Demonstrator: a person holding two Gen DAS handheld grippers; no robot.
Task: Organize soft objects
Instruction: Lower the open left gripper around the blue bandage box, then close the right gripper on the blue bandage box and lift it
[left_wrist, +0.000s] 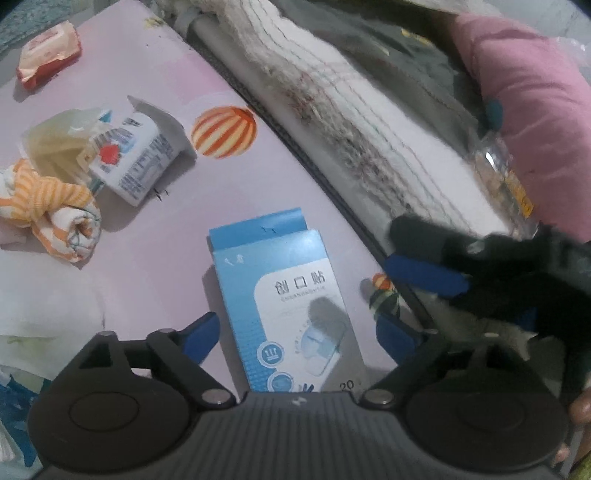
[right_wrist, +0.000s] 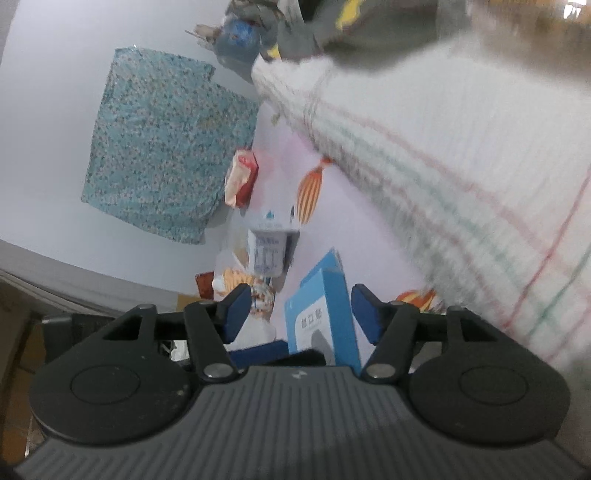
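Observation:
A blue plaster box (left_wrist: 291, 306) lies flat on the pink tabletop (left_wrist: 147, 258). My left gripper (left_wrist: 297, 334) points down over it, open wide, one blue pad on either side and neither touching it. My right gripper (right_wrist: 301, 315) is open too, with the same box (right_wrist: 325, 317) ahead of its pads; one of its blue fingers (left_wrist: 424, 275) shows at the right of the left wrist view. A white towel with thin red and green stripes (left_wrist: 332, 110) (right_wrist: 461, 184) lies folded along the table's far side. An orange-striped rolled cloth (left_wrist: 55, 210) sits at the left.
A white printed cup (left_wrist: 136, 158) lies tipped beside a pale plastic container (left_wrist: 55, 140). A red and white packet (left_wrist: 48, 55) sits far left. A pink cloth (left_wrist: 535, 110) and dark grey garment (left_wrist: 406, 62) lie behind the towel. A teal patterned bag (right_wrist: 162, 147) leans against the wall.

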